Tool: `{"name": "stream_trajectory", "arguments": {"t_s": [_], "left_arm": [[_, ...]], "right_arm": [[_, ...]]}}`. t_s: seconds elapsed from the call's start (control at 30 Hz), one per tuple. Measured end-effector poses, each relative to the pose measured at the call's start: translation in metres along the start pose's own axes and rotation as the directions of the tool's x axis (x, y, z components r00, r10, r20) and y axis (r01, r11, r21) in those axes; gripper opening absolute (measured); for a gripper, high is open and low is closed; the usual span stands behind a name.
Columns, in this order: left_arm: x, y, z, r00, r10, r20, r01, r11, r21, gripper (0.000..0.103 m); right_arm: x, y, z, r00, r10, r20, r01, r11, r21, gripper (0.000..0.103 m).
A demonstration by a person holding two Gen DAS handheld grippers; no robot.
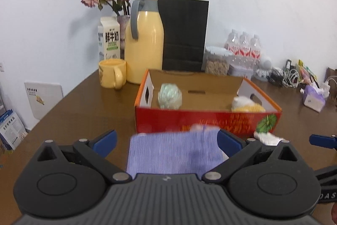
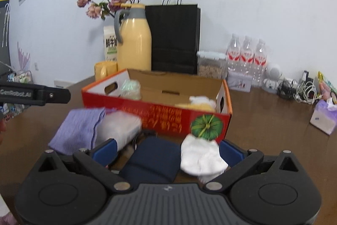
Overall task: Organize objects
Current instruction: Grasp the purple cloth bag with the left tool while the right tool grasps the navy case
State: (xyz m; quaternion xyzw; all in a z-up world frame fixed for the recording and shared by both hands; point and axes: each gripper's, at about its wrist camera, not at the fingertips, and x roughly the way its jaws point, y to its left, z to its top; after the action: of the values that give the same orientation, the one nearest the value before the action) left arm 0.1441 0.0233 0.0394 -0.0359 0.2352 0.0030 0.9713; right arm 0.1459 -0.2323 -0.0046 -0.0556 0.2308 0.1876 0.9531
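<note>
Your left hand-held gripper (image 1: 166, 141) is spread wide, grasping nothing. A folded lavender cloth (image 1: 174, 153) lies on the table (image 1: 88, 111) between its fingers, just in front of the red cardboard box (image 1: 207, 117), long side crosswise. Your right hand-held gripper (image 2: 167, 150) is also released, hovering over a navy cloth (image 2: 151, 159) and white cloth (image 2: 200, 156) nearer the box's right end.

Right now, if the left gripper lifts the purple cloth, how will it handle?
Probably floppy: the purple cloth lies flat and folded, so its edges would likely droop and unfold. Looks light. Its ribbed weave should grip the left gripper's pads rather than slip.
</note>
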Motion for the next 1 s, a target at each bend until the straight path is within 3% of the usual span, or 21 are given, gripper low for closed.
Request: {"name": "stream_trajectory", "arguments": {"t_s": [0.43,0.8,0.9,1.0], "left_arm": [[0.003,0.023,-0.037,0.997,0.016,-0.081,-0.019,0.999,-0.036,0.103],[0.012,0.038,-0.040,0.995,0.009,-0.100,-0.016,0.997,-0.072,0.103],[0.013,0.040,-0.040,0.995,0.011,-0.098,-0.018,0.997,-0.075,0.103],[0.015,0.041,-0.040,0.995,0.015,-0.098,-0.023,0.997,-0.080,0.103]], "right_arm": [[0.031,0.016,-0.023,0.993,0.010,-0.121,-0.007,1.000,0.026,0.103],[0.072,0.019,-0.019,0.975,-0.063,-0.211,0.087,0.991,0.103,0.103],[0.075,0.016,-0.019,0.978,-0.055,-0.203,0.082,0.988,0.130,0.097],[0.076,0.013,-0.020,0.980,-0.022,-0.198,0.054,0.986,0.159,0.085]]}}
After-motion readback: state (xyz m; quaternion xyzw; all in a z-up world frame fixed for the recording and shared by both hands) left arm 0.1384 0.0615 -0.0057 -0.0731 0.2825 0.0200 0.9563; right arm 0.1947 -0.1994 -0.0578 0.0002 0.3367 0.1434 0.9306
